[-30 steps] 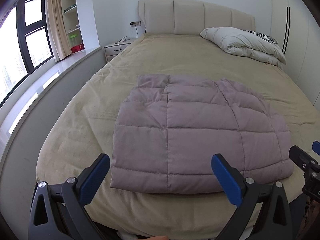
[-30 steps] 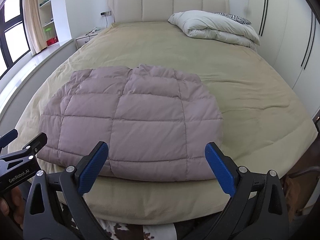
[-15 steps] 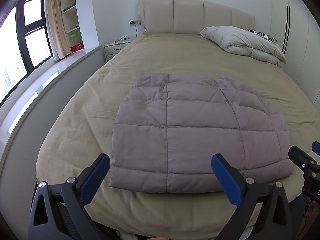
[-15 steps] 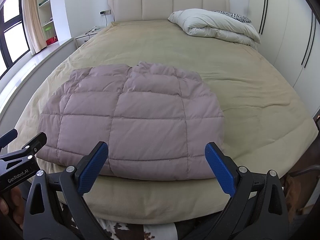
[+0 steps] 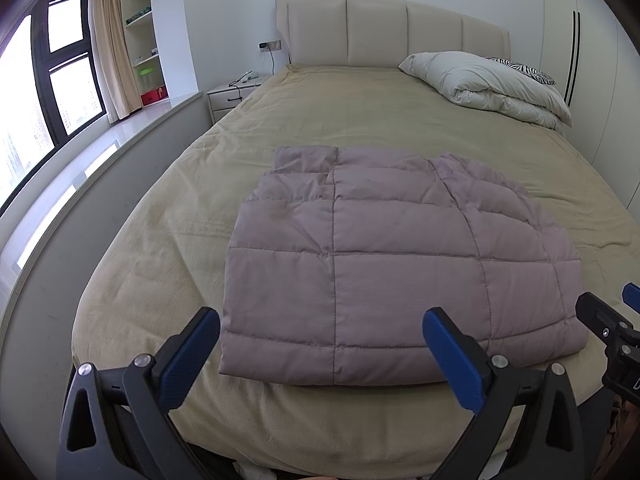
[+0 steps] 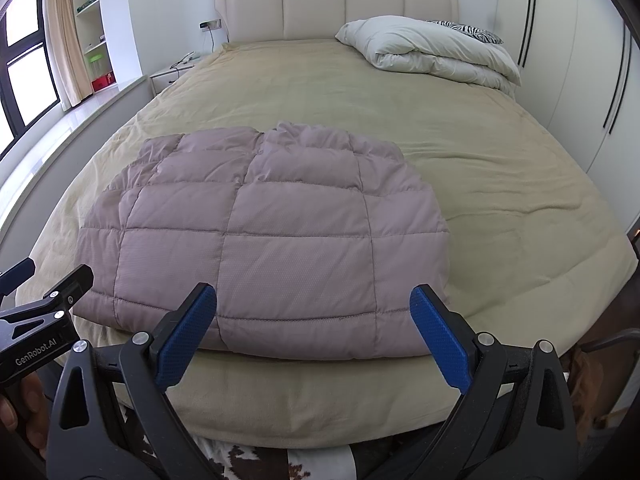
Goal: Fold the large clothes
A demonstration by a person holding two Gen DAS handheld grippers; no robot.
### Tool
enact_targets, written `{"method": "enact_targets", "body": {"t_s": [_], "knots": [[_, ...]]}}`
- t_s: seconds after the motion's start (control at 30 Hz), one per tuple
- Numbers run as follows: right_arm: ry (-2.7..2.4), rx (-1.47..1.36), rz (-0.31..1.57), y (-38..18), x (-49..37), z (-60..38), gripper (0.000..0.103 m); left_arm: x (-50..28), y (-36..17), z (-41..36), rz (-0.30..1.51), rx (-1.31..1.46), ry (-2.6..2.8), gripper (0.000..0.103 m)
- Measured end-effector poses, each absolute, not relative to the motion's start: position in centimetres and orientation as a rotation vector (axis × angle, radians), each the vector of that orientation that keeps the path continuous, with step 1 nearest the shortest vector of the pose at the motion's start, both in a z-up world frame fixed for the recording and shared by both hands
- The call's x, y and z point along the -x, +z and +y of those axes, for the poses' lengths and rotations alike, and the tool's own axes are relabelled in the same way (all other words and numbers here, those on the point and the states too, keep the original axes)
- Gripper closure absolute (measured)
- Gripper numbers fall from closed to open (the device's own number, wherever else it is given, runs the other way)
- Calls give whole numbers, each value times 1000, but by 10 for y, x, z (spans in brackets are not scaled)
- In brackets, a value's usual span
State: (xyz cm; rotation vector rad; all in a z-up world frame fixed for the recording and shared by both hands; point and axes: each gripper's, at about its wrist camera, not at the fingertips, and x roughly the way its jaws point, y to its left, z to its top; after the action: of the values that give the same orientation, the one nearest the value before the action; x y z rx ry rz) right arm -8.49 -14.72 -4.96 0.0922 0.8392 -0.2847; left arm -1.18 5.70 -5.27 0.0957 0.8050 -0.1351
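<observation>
A mauve quilted puffer garment point(image 5: 380, 264) lies folded into a rough rectangle near the foot of the bed point(image 5: 168, 216). The right wrist view shows the same garment point(image 6: 272, 240) on the bed point(image 6: 500, 184). My left gripper point(image 5: 322, 340) hovers open just short of its near left edge, blue pads wide apart and holding nothing. At the near right edge my right gripper point(image 6: 312, 328) is likewise open and holding nothing. Each gripper shows at the edge of the other's view: the right gripper point(image 5: 612, 332) and the left gripper point(image 6: 36, 312).
A folded white duvet point(image 5: 488, 84) and a zebra pillow point(image 5: 528, 70) lie at the head on the right. A nightstand point(image 5: 232, 96), a window ledge point(image 5: 92, 152) and shelves point(image 5: 142, 32) stand to the left, wardrobe doors point(image 6: 580, 60) to the right. A hand point(image 6: 20, 408) holds the left gripper.
Both grippers have edged slightly closer to the garment's near edge. The garment has not moved and the jaws stay as they were.
</observation>
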Motion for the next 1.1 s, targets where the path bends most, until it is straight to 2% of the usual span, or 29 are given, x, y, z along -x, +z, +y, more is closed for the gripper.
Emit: {"method": "enact_targets", "body": {"t_s": [1.1], "knots": [[-287, -94, 839, -51, 85, -146, 4, 11, -55, 56, 811, -96, -140, 0]]}}
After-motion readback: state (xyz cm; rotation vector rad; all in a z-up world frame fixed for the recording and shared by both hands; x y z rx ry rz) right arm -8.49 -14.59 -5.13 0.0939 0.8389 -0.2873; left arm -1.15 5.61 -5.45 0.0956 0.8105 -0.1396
